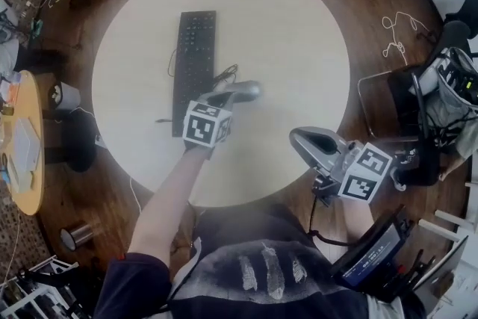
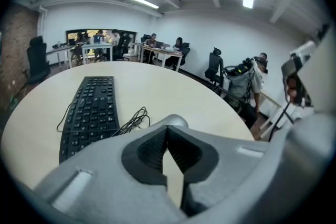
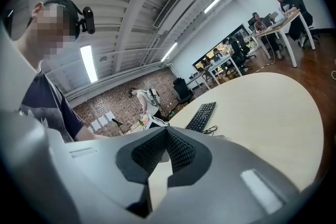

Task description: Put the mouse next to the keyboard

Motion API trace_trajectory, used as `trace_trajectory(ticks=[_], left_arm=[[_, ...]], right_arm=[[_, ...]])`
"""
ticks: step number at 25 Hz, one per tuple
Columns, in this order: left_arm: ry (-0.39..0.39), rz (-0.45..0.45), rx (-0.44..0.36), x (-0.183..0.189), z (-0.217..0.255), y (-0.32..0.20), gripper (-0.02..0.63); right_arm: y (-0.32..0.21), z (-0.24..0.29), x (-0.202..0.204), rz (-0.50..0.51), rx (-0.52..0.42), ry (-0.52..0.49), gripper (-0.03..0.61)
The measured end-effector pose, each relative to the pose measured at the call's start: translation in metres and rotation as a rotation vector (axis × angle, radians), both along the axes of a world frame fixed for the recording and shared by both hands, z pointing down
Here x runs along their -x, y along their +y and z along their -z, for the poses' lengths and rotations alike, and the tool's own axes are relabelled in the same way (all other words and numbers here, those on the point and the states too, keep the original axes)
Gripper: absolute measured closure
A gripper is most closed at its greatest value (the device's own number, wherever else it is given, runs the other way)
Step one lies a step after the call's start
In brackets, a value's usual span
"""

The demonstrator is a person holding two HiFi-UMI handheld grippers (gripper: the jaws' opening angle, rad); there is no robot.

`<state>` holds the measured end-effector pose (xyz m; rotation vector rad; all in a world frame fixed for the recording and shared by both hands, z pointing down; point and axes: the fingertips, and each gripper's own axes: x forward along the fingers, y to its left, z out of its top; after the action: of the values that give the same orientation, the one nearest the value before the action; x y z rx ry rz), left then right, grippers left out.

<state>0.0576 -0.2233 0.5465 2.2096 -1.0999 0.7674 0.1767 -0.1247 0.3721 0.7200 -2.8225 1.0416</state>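
Observation:
A black keyboard [image 1: 194,71] lies on the left half of the round pale table [image 1: 299,33], its loose black cable [image 1: 224,75] bunched at its right side. My left gripper [image 1: 250,92] hovers just right of the keyboard, shut with nothing between its pads. In the left gripper view the keyboard [image 2: 89,110] and cable [image 2: 132,120] lie ahead on the left. A small rounded grey thing [image 2: 177,121], perhaps the mouse, peeks over the closed left gripper [image 2: 167,131]. My right gripper [image 1: 299,138] is shut and empty at the table's near right edge. From the right gripper [image 3: 167,134] the keyboard [image 3: 201,117] looks far off.
The table stands on a dark wooden floor. A second small round table [image 1: 26,146] with clutter is at the left, and a metal cup [image 1: 75,235] stands on the floor. Chairs and bags [image 1: 448,86] crowd the right. People sit at desks [image 2: 105,47] far behind.

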Motion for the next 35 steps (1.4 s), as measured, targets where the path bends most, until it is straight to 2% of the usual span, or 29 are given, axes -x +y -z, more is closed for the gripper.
trace_trajectory(ticks=[1, 3, 4, 6, 9, 11, 14, 19, 21, 25, 29, 32, 35], left_arm=[[-0.026, -0.049, -0.009, -0.006, -0.005, -0.001, 0.614], [-0.055, -0.141, -0.017, -0.019, -0.013, -0.003, 0.569], [-0.065, -0.182, -0.029, -0.026, -0.015, -0.006, 0.513], [-0.104, -0.249, -0.058, -0.034, -0.019, -0.011, 0.351], [-0.196, -0.356, -0.056, -0.039, -0.035, -0.008, 0.264], [-0.251, -0.463, -0.072, -0.047, -0.043, -0.006, 0.258], [-0.273, -0.591, -0.081, -0.060, -0.048, -0.005, 0.258], [-0.293, -0.685, -0.063, -0.066, -0.056, -0.008, 0.264], [-0.301, -0.741, -0.077, -0.069, -0.056, -0.006, 0.302], [-0.264, -0.896, -0.085, -0.090, -0.054, 0.009, 0.322], [-0.246, -1.040, -0.134, -0.119, -0.054, 0.026, 0.322], [-0.244, -1.028, -0.156, -0.124, -0.049, 0.025, 0.316], [-0.190, -0.919, -0.160, -0.111, -0.034, 0.019, 0.286]], right_arm=[[-0.003, 0.001, 0.004, 0.004, 0.001, 0.006, 0.577], [-0.009, 0.002, 0.012, 0.008, 0.005, 0.020, 0.578], [-0.012, 0.002, 0.015, 0.008, 0.008, 0.028, 0.577], [-0.016, 0.000, 0.019, 0.005, 0.019, 0.040, 0.577], [-0.019, -0.005, 0.023, -0.002, 0.038, 0.061, 0.577], [-0.021, -0.007, 0.025, -0.007, 0.047, 0.076, 0.577], [-0.023, -0.009, 0.030, -0.008, 0.048, 0.094, 0.577], [-0.020, -0.011, 0.025, -0.039, 0.050, 0.109, 0.577], [-0.019, -0.015, 0.018, -0.058, 0.060, 0.116, 0.577], [-0.021, -0.027, 0.004, -0.072, 0.066, 0.158, 0.577], [-0.021, -0.037, -0.009, -0.083, 0.066, 0.188, 0.577], [-0.023, -0.049, -0.017, -0.086, 0.077, 0.207, 0.564], [-0.030, -0.067, -0.019, -0.063, 0.067, 0.262, 0.541]])
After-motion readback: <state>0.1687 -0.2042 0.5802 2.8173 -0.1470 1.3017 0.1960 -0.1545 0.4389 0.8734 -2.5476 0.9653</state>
